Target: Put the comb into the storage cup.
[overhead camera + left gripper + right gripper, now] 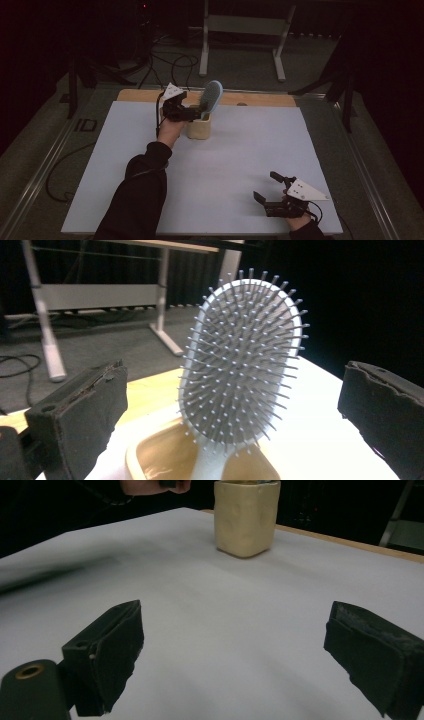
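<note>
Apparently staged: hairbrush (242,365) stands handle-down, leaning in cream cup (199,127) at worktop's (250,150) far edge. Left tongs (192,113) wide, flanking bristles without contact. Right tongs (271,189) wide, empty, parked near corner.

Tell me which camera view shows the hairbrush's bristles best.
The left gripper view: the hairbrush faces the camera close up, each bristle distinct, handle down in the beige cup. The high view shows it small and tilted in the cup; the right gripper view shows mostly the cup.
</note>
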Demonstrator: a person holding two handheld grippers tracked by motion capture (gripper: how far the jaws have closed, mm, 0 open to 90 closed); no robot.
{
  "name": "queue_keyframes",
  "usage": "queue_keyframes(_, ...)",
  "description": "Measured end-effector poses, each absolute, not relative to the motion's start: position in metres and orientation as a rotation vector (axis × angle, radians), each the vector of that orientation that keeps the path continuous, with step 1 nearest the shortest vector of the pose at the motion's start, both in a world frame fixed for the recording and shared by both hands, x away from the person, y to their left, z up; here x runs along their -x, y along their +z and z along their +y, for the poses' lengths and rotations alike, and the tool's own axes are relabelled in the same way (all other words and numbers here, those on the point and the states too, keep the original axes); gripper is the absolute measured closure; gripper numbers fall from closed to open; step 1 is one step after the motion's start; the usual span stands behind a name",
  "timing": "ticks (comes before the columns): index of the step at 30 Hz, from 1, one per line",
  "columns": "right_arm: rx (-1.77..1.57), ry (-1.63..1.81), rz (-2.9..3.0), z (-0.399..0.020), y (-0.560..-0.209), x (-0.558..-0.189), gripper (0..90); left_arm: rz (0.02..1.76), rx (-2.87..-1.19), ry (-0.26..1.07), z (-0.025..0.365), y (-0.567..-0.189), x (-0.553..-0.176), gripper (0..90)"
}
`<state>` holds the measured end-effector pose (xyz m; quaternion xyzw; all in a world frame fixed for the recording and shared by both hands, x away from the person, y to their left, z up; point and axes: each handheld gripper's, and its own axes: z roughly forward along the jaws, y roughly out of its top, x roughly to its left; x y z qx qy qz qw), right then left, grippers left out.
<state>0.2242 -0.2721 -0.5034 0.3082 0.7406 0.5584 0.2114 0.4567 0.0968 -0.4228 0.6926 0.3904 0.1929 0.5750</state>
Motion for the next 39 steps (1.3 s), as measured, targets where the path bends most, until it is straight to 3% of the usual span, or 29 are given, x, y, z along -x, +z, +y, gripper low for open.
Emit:
queue_keyframes(23,-0.853,1.548,2.057,-0.271,-0.503,-0.225,8.8,0.821,-1.815,0.322,0.109,-0.411,-0.444,0.0)
queue_keyframes(39,-0.857,1.557,2.061,-0.27,-0.502,-0.226,8.8,0.763,-1.898,0.306,0.123,-0.405,-0.426,0.0)
